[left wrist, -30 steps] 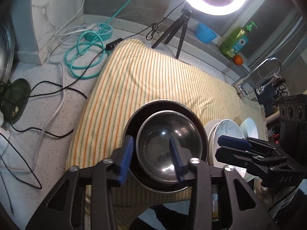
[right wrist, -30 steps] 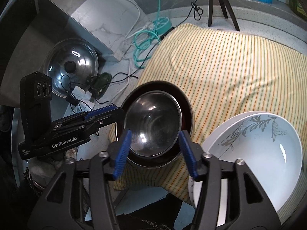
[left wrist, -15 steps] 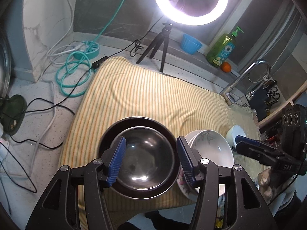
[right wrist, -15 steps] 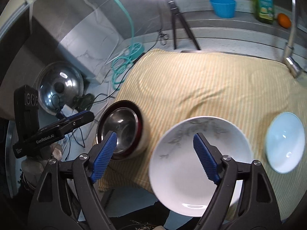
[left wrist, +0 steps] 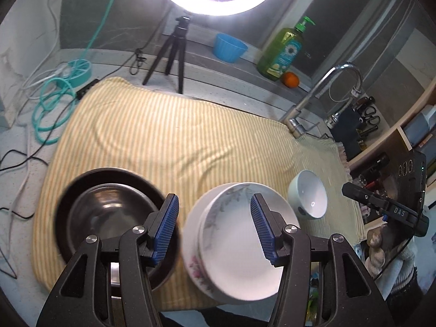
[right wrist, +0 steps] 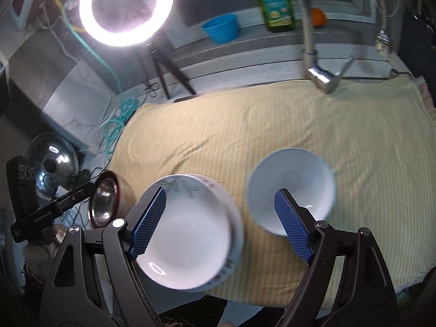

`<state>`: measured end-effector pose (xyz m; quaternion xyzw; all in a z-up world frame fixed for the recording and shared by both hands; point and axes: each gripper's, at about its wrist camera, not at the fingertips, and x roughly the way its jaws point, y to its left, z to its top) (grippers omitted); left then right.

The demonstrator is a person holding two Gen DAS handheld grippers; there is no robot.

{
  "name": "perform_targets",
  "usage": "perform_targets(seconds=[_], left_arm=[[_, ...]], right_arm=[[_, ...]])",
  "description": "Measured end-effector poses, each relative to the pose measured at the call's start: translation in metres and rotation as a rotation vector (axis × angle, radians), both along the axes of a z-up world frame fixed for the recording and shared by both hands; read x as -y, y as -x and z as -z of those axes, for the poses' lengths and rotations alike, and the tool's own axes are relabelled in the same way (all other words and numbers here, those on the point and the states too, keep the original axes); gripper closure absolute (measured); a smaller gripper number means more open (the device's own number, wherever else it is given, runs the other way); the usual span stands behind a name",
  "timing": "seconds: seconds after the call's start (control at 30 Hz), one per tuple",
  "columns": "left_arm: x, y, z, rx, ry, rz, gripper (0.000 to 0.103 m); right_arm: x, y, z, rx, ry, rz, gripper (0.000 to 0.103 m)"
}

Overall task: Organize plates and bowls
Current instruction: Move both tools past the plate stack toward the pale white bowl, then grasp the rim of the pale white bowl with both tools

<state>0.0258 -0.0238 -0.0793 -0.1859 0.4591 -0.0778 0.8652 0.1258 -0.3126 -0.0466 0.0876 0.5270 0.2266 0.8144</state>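
Observation:
A steel bowl [left wrist: 109,218] sits inside a dark bowl [left wrist: 70,190] at the near left of the striped yellow towel [left wrist: 177,141]. To its right stands a stack of white floral plates [left wrist: 234,242], and farther right a small pale blue bowl [left wrist: 310,199]. My left gripper [left wrist: 215,226] is open and empty, raised above the gap between dark bowl and plates. My right gripper [right wrist: 218,218] is open and empty, above the plates [right wrist: 188,234] and the pale bowl [right wrist: 291,188]. The nested bowls [right wrist: 105,201] show at its left.
A ring light on a tripod [left wrist: 174,51], a blue cup [left wrist: 229,47], a green soap bottle [left wrist: 283,51] and an orange [left wrist: 291,79] stand at the back. A tap [left wrist: 313,100] rises at the right. Cables [left wrist: 51,103] lie at the left; a steel lid [right wrist: 51,163] beyond.
Both grippers have pulled back and up from the nested bowls and swung right, opening wider. The plates and the pale bowl have come into full view.

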Motion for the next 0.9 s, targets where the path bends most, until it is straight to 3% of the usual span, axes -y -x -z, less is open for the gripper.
perform_targets(seconds=[0.33,0.63,0.83,0.9], left_arm=[[0.067,-0.029,0.010,-0.006,0.017,0.103,0.049],[0.130,-0.054,0.030,-0.037,0.013,0.214,0.049],[0.156,-0.067,0.046,-0.069,0.023,0.263,0.056],[0.162,-0.071,0.051,-0.084,0.027,0.277,0.064]], right_arm=[[0.064,-0.012,0.012,0.001,0.030,0.080,0.019],[0.092,-0.019,0.038,-0.034,0.034,0.091,0.019],[0.098,-0.025,0.055,-0.070,0.020,0.077,0.030],[0.099,-0.026,0.060,-0.082,0.014,0.070,0.041]])
